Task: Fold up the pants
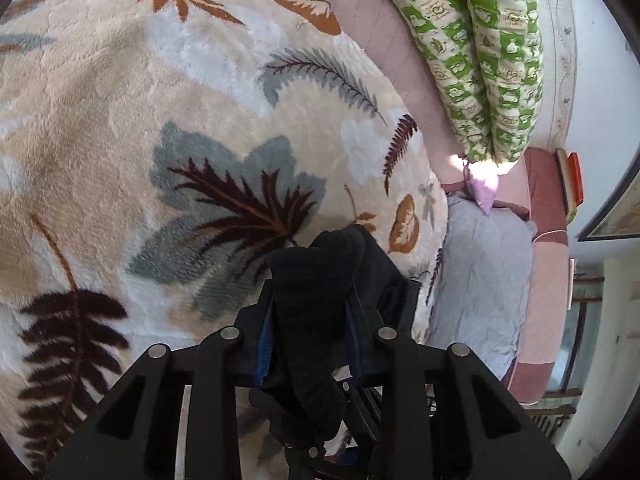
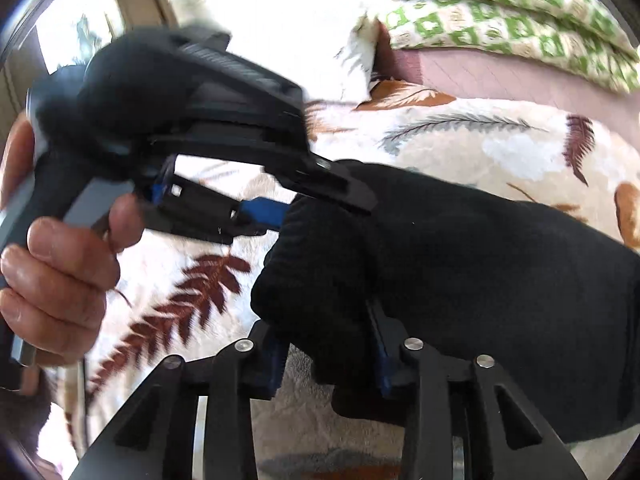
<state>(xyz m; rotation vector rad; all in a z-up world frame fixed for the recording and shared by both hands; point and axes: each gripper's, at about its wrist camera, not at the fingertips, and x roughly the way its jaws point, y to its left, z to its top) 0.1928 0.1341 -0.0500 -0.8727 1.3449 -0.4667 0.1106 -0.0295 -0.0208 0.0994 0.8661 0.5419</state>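
Note:
The black pants [image 2: 480, 248] are held up over a leaf-patterned fleece blanket [image 1: 160, 120]. My left gripper [image 1: 314, 296] is shut on a bunched black ribbed part of the pants [image 1: 316, 280], which hides its fingertips. My right gripper [image 2: 328, 332] is shut on a ribbed edge of the pants too, and the cloth stretches off to the right. In the right wrist view the left gripper [image 2: 320, 196], held by a hand [image 2: 56, 264], clamps the same bunch just above my right one. The two grips are close together.
The blanket [image 2: 440, 128] covers a bed. A green-and-white patterned quilt [image 1: 480, 52] lies along the far side on a pink sheet [image 1: 400, 68]. A grey pillow [image 1: 480, 272] sits at the blanket's right edge. A bright window [image 2: 80, 20] is at the upper left.

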